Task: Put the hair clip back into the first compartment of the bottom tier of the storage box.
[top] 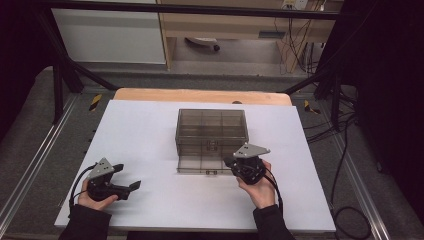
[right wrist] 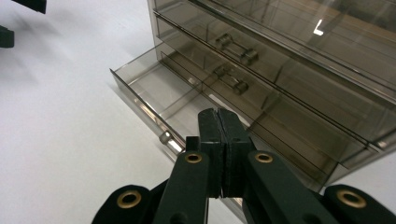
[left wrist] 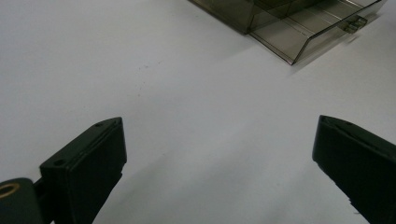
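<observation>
Drawer (top: pixel 205 164) of the smoky cabinet (top: pixel 211 131), pulled out toward the table's (top: pixel 150 130) near edge, lies directly ahead of the right gripper (right wrist: pixel 218 122), jaws pressed together on nothing at its front lip, while the left gripper (top: pixel 131 186), jaws apart, sits near the near-left corner.

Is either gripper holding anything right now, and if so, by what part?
Nothing is held. The right gripper is shut with nothing between its jaws, over the open bottom drawer; the left gripper is open above bare table.
</observation>
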Demonstrator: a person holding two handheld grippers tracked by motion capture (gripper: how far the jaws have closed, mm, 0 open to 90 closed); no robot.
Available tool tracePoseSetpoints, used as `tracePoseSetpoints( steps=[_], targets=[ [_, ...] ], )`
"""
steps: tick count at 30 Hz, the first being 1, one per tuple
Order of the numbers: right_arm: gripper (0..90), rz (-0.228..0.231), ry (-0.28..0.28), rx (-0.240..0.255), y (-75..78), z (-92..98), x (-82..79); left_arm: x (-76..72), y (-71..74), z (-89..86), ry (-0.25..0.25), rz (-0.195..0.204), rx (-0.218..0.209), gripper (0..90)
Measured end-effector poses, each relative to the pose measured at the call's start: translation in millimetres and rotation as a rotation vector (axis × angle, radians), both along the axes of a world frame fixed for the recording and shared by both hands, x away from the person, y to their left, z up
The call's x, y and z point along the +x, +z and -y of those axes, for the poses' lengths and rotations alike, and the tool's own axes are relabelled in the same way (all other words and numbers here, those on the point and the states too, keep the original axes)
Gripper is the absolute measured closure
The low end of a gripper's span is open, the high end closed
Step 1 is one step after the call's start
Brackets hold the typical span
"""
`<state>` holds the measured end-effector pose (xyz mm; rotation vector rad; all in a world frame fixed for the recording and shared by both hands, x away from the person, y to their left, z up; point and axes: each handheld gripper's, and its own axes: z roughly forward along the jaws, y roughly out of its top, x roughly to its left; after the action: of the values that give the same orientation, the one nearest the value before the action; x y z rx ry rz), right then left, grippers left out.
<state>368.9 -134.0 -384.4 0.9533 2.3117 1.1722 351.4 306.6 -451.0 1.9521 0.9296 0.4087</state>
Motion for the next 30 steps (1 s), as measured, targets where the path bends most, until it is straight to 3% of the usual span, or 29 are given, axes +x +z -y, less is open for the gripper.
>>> tracePoseSetpoints(
  steps=[14, 30],
  targets=[
    [89.4, -0.001, 0.035, 0.002, -1.2, -25.6, 6.0, -0.2, 0.2, -0.5, 0.000, 0.001, 0.000, 2.1],
    [89.4, -0.006, 0.046, 0.003, -5.5, -39.6, 13.0, -0.1, 0.3, -0.6, 0.001, 0.001, 0.000, 2.1]
  ],
)
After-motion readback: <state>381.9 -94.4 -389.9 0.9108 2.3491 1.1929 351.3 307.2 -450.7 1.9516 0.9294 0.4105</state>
